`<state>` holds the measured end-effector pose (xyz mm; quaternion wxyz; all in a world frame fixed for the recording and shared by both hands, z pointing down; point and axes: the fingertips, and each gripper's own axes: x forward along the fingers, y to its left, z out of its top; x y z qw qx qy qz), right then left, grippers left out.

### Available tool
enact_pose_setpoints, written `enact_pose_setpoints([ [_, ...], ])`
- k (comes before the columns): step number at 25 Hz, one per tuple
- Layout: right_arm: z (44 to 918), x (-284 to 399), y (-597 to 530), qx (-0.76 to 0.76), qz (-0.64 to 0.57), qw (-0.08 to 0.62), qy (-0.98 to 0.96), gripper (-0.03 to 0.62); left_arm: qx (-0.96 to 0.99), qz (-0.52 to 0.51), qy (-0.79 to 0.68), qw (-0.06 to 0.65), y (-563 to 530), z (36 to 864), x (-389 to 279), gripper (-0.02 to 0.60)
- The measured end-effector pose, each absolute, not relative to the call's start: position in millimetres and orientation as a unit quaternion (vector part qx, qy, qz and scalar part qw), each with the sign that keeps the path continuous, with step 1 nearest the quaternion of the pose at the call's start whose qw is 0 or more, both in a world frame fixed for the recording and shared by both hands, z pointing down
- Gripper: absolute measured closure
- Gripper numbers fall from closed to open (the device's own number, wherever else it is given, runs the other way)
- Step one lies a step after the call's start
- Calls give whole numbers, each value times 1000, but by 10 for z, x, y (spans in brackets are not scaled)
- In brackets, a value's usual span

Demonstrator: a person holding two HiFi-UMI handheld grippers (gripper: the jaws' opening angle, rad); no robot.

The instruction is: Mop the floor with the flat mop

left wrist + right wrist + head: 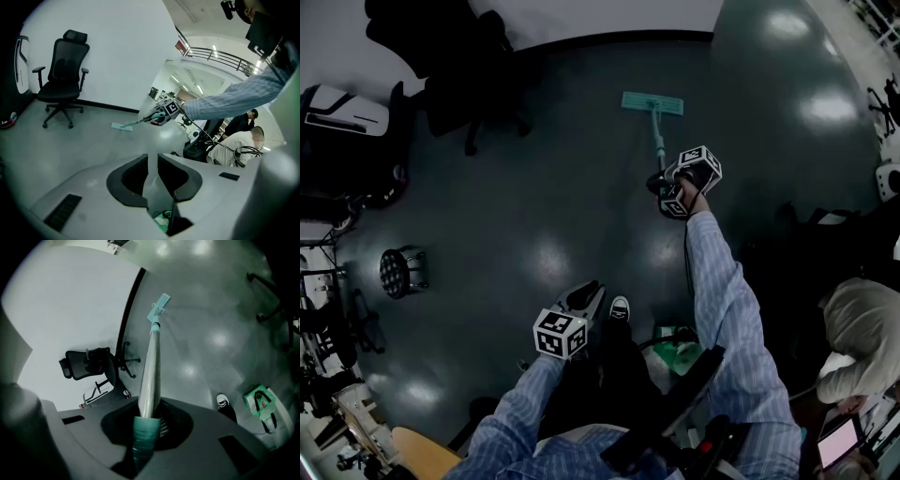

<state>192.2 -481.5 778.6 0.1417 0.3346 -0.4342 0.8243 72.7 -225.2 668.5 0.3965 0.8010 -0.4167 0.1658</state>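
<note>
mop handle (151, 366) sits clamped in right hand-held gripper (146, 422); left hand-held gripper (152, 177) seems narrowly parted, empty.

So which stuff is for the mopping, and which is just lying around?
For the mopping:
- mop, gripped by the right gripper
- floor

Just lying around:
- chair
- stool
- green bag
- left gripper, open and holding nothing

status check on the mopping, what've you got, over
Right gripper shut on mop handle. Left gripper open, empty, held low. Mop head flat on floor. Chair off left, clear of it.
</note>
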Motion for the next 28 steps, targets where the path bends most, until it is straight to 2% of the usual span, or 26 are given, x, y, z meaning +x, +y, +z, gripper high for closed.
enact_pose_setpoints([
  [10, 7819, 1928, -4157, 341, 818, 158, -436, 551, 808, 153, -420, 385, -2090, 6564, 571, 512],
  [19, 7661, 1834, -2733, 330, 825, 166, -427, 551, 824, 143, -412, 361, -1503, 6301, 405, 512],
  [28, 7429, 1425, -1217, 325, 834, 170, -413, 550, 836, 154, -396, 347, -574, 6109, -14, 512],
])
